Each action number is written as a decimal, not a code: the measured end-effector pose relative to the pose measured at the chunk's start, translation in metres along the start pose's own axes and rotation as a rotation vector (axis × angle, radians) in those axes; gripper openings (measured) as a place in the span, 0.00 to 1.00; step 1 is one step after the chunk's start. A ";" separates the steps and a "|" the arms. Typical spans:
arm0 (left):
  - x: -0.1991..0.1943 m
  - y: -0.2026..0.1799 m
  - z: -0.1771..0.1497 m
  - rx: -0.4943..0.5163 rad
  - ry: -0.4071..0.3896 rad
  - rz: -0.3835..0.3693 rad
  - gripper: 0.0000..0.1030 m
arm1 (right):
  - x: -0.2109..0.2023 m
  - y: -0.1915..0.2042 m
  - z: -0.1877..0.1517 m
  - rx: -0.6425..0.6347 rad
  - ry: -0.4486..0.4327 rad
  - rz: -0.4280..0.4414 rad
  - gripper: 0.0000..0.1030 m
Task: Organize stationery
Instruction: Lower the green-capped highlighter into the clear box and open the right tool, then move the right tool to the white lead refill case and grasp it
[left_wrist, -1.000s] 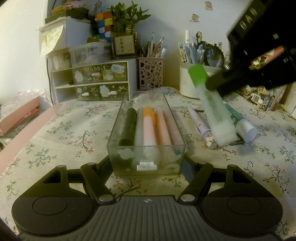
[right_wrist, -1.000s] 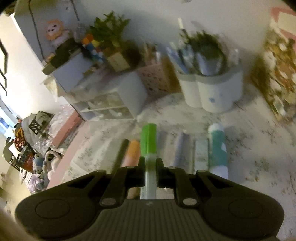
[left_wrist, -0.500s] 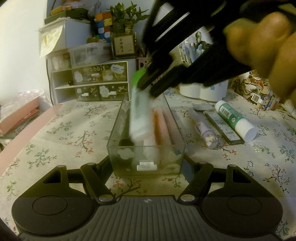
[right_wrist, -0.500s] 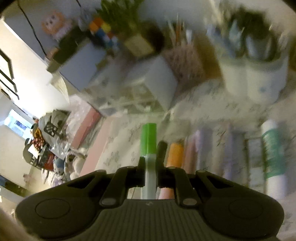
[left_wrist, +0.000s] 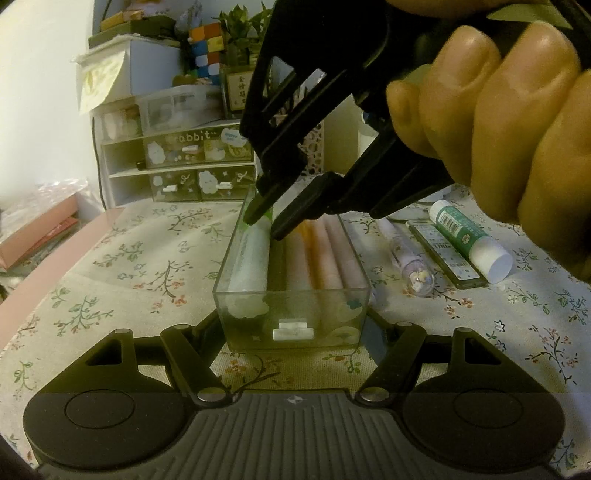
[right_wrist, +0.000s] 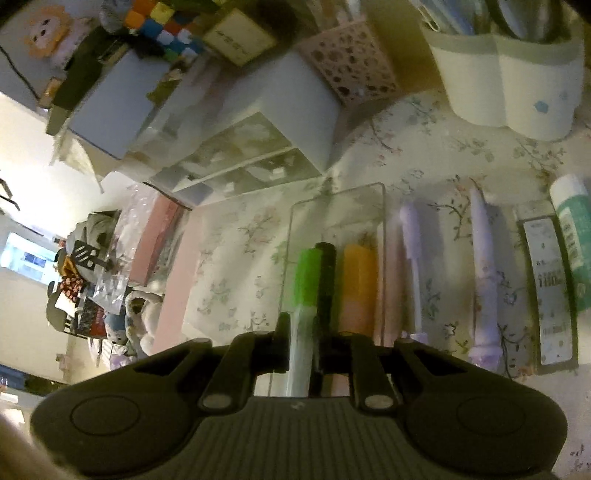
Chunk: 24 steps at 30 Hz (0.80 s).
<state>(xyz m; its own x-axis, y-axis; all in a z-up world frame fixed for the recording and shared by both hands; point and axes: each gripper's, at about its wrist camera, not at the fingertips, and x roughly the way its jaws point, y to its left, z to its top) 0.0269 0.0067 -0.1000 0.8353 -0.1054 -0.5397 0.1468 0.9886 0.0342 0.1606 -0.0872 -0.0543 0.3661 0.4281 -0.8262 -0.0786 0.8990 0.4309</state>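
Note:
A clear plastic tray (left_wrist: 291, 325) stands on the floral tablecloth, held between the fingers of my left gripper (left_wrist: 293, 347). It holds several markers, among them an orange one (right_wrist: 358, 288) and a black one (right_wrist: 327, 280). My right gripper (right_wrist: 300, 343) is over the tray's left side with a green-capped white marker (right_wrist: 304, 295) between its fingers, which look slightly parted. In the left wrist view that marker (left_wrist: 251, 258) lies in the tray's left side with the right gripper (left_wrist: 264, 229) at its far end.
On the cloth right of the tray lie a purple pen (left_wrist: 410, 258), a flat lead case (left_wrist: 443, 251) and a green-white glue stick (left_wrist: 469, 236). Drawer units (left_wrist: 177, 162), a pink pen holder (right_wrist: 351, 70) and white cups (right_wrist: 506, 74) stand behind.
My right gripper carried the green-capped marker leftward from beside the glue stick and lowered it into the tray's left side. The left gripper and tray stayed still.

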 end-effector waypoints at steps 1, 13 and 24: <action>0.001 0.001 0.000 0.000 0.000 0.000 0.70 | -0.001 -0.001 0.000 0.008 -0.002 0.014 0.13; 0.001 0.001 0.000 0.001 0.000 0.000 0.70 | -0.004 0.001 -0.005 -0.040 -0.020 0.070 0.13; 0.001 0.001 0.001 0.001 0.000 0.000 0.70 | -0.024 -0.007 -0.004 -0.038 -0.078 0.088 0.15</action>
<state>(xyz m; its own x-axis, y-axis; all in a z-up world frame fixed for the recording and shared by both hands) 0.0283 0.0080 -0.1001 0.8353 -0.1050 -0.5397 0.1469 0.9885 0.0351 0.1489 -0.1039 -0.0385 0.4273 0.4980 -0.7546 -0.1479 0.8619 0.4851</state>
